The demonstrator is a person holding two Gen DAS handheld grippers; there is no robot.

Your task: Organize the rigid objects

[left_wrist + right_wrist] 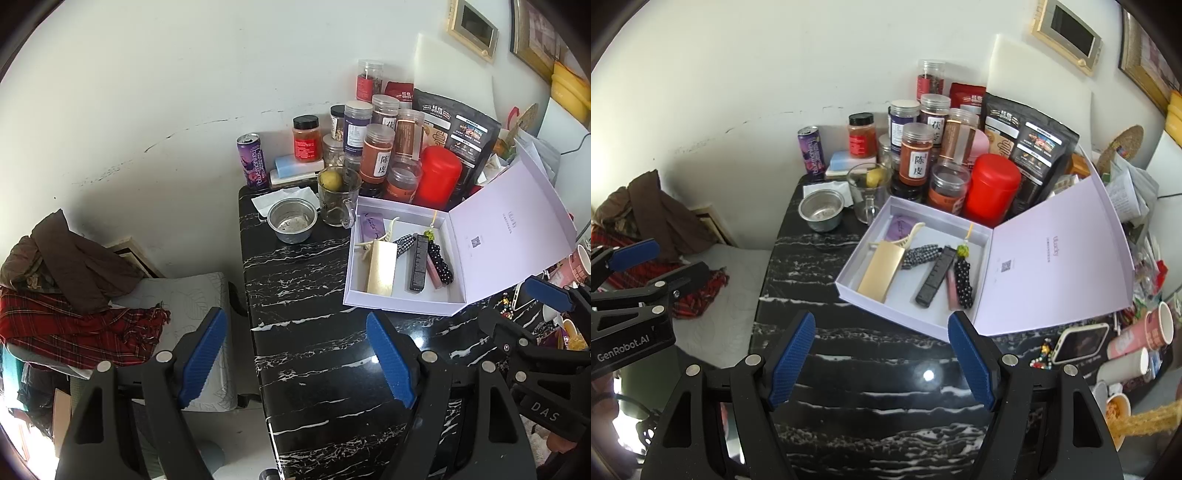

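Jaws on both the left gripper point(295, 354) and right gripper point(881, 356) gape empty above the desk point(871, 373). Lilac box point(908, 314) lies lid-open, trinkets gathered inside, likely for tidying.

Black marble table point(857, 391) stretches out ahead of the right gripper point(881, 360), bare stone right under its tips. Just beyond and to its right sits the open white box point(919, 314), lid flung rightward. Farther ahead, a steel bowl point(822, 210) on a napkin point(816, 189), a glass mug point(868, 192), a purple can point(811, 149), and jars point(916, 155) crowd the far edge. A phone point(1078, 341) lies off right.
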